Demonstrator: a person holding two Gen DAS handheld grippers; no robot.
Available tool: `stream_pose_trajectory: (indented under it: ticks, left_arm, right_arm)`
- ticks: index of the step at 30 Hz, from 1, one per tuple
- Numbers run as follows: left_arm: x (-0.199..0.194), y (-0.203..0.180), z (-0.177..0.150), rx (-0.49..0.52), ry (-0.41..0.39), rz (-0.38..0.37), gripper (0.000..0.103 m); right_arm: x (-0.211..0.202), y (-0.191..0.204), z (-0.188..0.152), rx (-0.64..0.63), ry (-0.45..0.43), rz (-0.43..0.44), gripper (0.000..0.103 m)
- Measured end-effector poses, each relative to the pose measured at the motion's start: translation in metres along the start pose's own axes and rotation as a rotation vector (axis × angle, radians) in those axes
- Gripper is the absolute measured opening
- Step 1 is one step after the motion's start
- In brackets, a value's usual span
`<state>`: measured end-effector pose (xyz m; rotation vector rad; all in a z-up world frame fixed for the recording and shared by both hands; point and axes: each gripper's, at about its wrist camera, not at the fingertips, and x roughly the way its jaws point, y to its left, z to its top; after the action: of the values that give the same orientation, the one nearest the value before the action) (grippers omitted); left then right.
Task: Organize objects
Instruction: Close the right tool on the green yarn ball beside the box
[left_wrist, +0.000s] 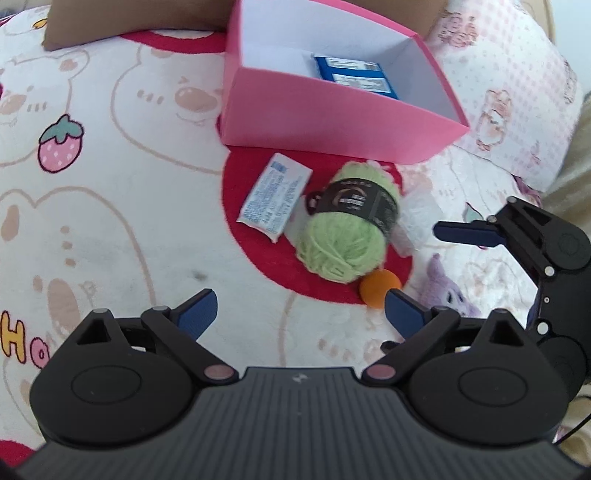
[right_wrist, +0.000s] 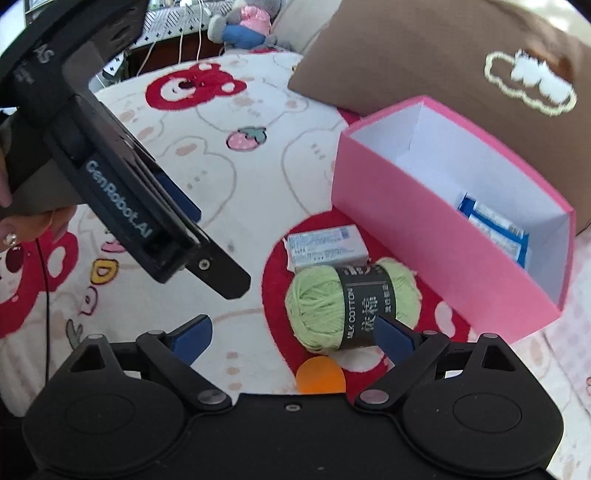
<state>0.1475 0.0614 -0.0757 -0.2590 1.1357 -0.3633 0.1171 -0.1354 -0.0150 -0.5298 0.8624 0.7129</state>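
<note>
My left tool (left_wrist: 301, 314) is matt black plastic with ribbed blue pads (left_wrist: 197, 312) and dull metal pivot pins. The blanket (left_wrist: 122, 229) under it looks plush, fuzzy cloth. The pink box (left_wrist: 325, 118) is smooth matt card, white inside. The yarn ball (left_wrist: 341, 236) is soft, fuzzy fibre under a glossy dark paper band. The orange ball (left_wrist: 376, 290) looks smooth and matt.

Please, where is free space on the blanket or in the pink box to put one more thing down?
Free: the white floor of the pink box beside the blue packet, and the blanket to the left of the white packet. Crowded: the red patch before the box, where the white packet, green yarn and orange ball lie close.
</note>
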Motion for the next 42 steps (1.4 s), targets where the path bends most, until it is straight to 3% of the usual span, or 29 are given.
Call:
stream_pose_trajectory:
  ticks: [5,12,17,22,28,32,40,42]
  left_arm:
    - [0.015,0.001,0.007,-0.033,-0.042,-0.006,0.098]
    - [0.032,-0.012,0.009,-0.050,-0.060,-0.070,0.098]
    - [0.043,-0.013,0.007,-0.076,-0.089,-0.075,0.097]
    - [0.046,-0.014,0.004,-0.116,-0.090,-0.153,0.098]
    - [0.053,-0.018,0.001,-0.153,-0.087,-0.154,0.096]
    - [0.052,-0.016,-0.007,-0.200,-0.164,-0.134,0.093]
    - [0.069,-0.002,0.000,-0.214,-0.102,-0.079,0.091]
    - [0.073,0.004,0.001,-0.242,-0.086,-0.096,0.092]
  right_arm:
    - [0.015,0.003,-0.004,-0.098,-0.003,-0.057,0.096]
    - [0.028,0.002,-0.012,-0.149,0.024,-0.158,0.096]
    - [0.028,-0.007,-0.015,-0.117,0.024,-0.135,0.096]
    - [0.031,-0.015,-0.019,-0.114,0.036,-0.099,0.096]
    - [0.034,-0.027,-0.028,-0.078,0.022,-0.071,0.096]
    - [0.042,-0.036,-0.033,-0.058,0.033,-0.069,0.094]
    - [0.048,-0.049,-0.032,0.015,0.022,-0.033,0.094]
    - [0.053,-0.052,-0.033,0.036,0.026,-0.016,0.095]
